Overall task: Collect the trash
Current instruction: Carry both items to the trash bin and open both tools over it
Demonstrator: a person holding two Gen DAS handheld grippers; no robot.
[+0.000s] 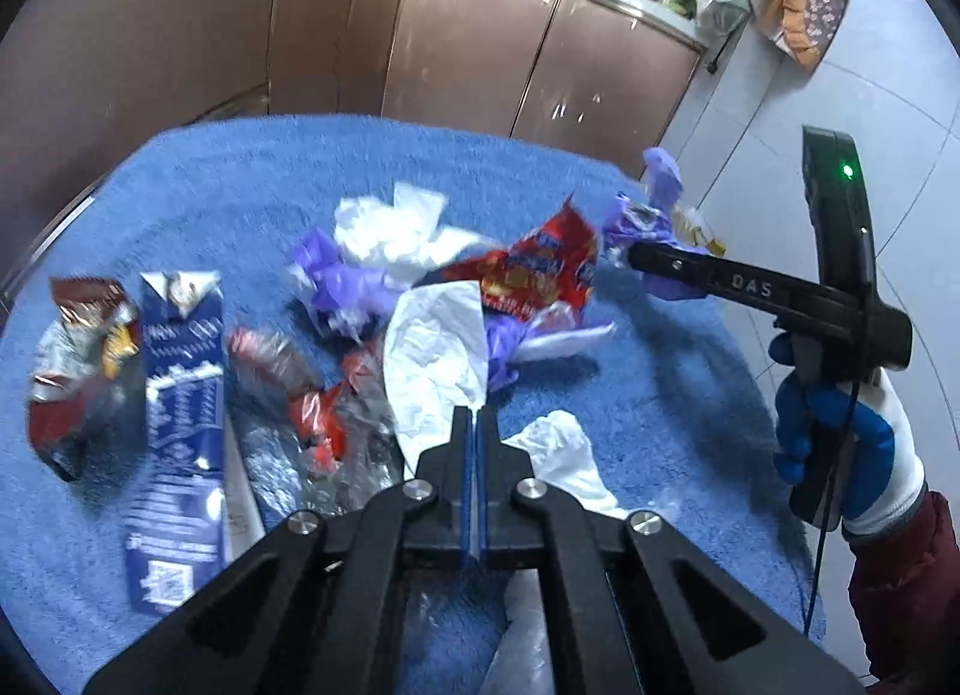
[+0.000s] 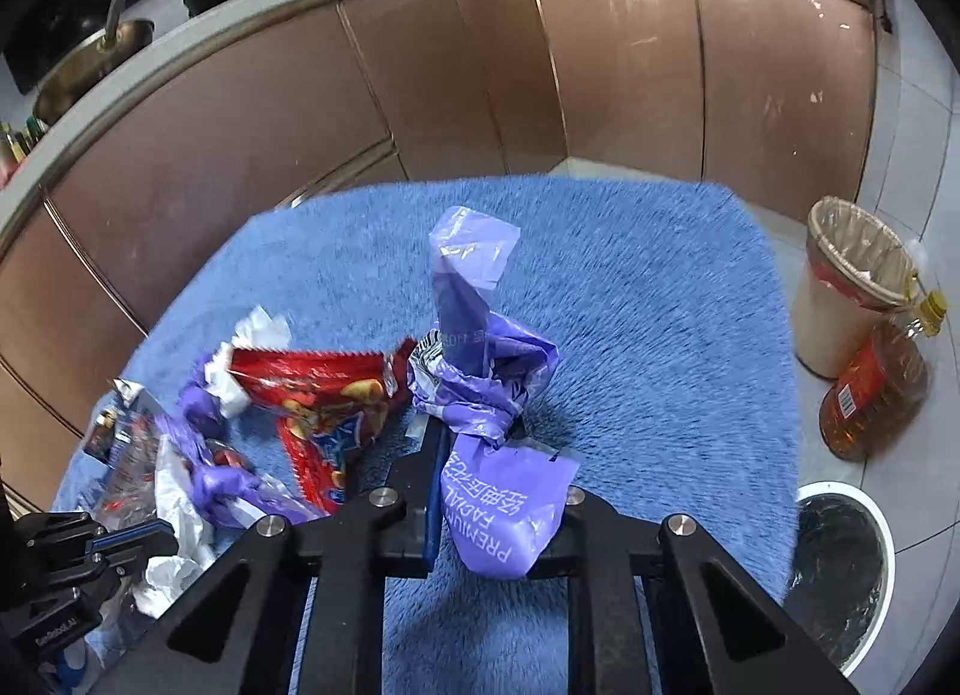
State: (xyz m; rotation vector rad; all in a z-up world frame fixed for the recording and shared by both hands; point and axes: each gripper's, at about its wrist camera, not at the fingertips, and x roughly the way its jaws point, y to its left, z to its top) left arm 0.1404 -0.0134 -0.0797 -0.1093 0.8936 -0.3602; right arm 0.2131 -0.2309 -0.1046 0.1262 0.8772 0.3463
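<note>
Crumpled trash lies on a fluffy blue mat (image 1: 660,395). My left gripper (image 1: 477,416) is shut, its blue pads pinching the lower edge of a white tissue sheet (image 1: 438,347). The right wrist view shows this gripper (image 2: 162,533) at the lower left, beside white tissue. My right gripper (image 2: 474,431) is shut on a crumpled purple facial-tissue wrapper (image 2: 480,371), which bulges above and below the fingers. In the left wrist view the right gripper (image 1: 639,257) holds that purple wrapper (image 1: 636,221) at the mat's far right, with a gloved hand (image 1: 840,443) on its handle.
A red snack bag (image 1: 540,269), a blue carton (image 1: 180,383), a brown wrapper (image 1: 78,347), white tissues (image 1: 390,227) and clear plastic lie on the mat. On the tiled floor to the right stand a beige lined bin (image 2: 852,287), an oil bottle (image 2: 876,389) and a white-rimmed bin (image 2: 840,569). Brown cabinets stand behind.
</note>
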